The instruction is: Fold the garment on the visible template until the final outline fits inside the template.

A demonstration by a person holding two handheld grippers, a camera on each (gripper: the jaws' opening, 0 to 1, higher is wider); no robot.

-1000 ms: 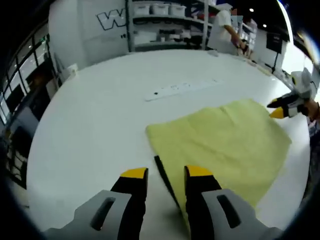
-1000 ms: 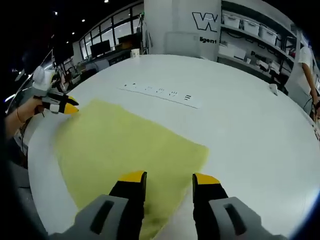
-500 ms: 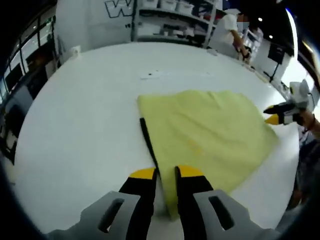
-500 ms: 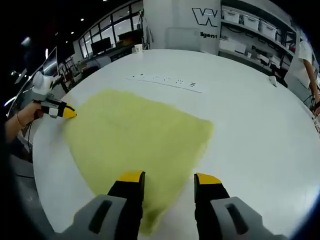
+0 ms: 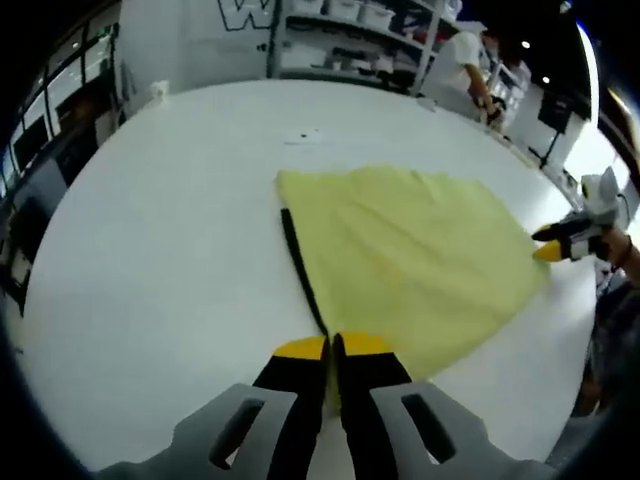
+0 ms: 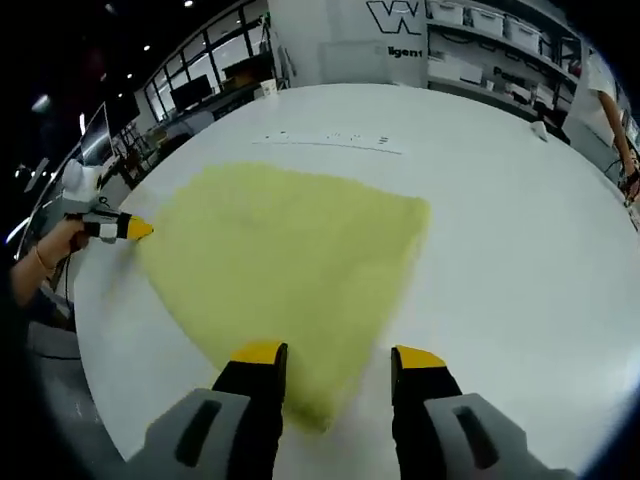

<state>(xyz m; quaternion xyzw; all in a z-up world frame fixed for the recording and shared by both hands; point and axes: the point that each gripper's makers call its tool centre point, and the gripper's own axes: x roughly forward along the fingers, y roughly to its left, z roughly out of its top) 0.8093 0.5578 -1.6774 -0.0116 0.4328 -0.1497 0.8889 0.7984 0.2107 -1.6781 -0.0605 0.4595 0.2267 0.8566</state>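
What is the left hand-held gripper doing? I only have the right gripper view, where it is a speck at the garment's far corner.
Observer: In the left gripper view, the left hand-held gripper has its jaws closed together on the near corner of the yellow garment.
Operator: Anything beside the cloth on that side?
Observer: Yes. A dark strip lies on the white table along the garment's edge and runs right up to those jaws. I cannot tell whether it is a template line or trim.
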